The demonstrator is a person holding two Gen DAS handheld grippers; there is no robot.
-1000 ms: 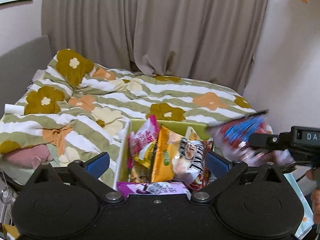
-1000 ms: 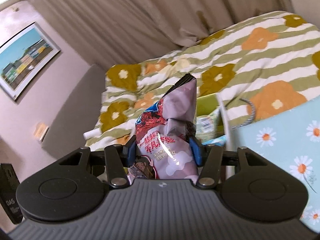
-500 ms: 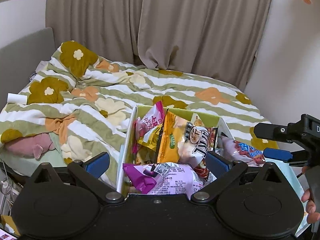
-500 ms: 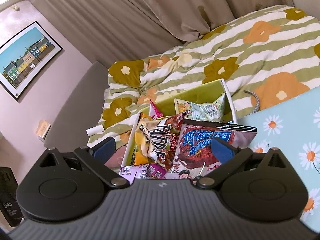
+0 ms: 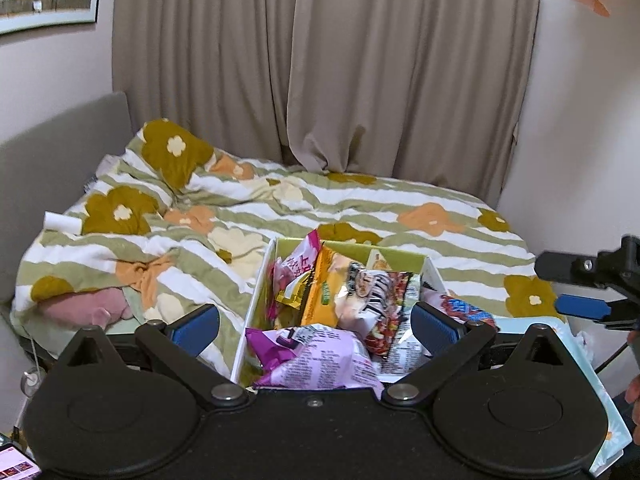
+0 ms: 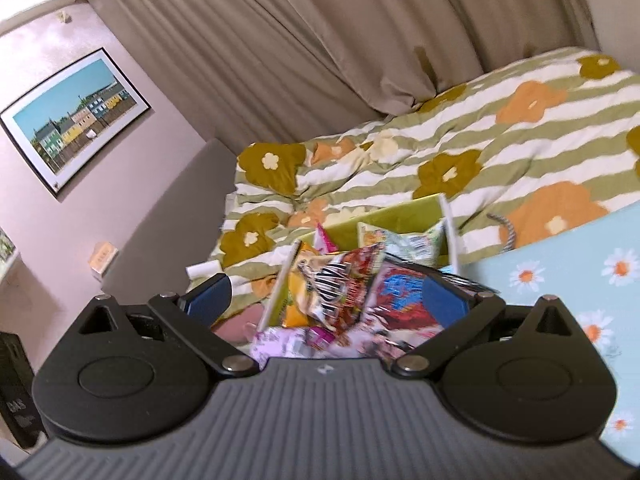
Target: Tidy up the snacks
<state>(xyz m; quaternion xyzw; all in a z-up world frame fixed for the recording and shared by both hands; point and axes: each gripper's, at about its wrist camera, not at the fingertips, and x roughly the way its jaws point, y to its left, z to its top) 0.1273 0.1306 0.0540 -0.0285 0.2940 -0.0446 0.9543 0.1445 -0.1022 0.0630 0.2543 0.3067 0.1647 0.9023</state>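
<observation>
Green-lined box (image 6: 400, 216) crammed with snack bags (image 6: 344, 280); placing step done. Right gripper (image 6: 326, 296) spread wide, empty; left gripper (image 5: 316, 324) likewise. Next: fetch another snack.

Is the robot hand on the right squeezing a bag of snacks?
No, the right gripper has its fingers spread wide apart with nothing pinched, and the red and blue snack bag lies loose in the box.

Black hand-held gripper (image 5: 315, 328) with blue pads (image 5: 195, 328), silver screws.
</observation>
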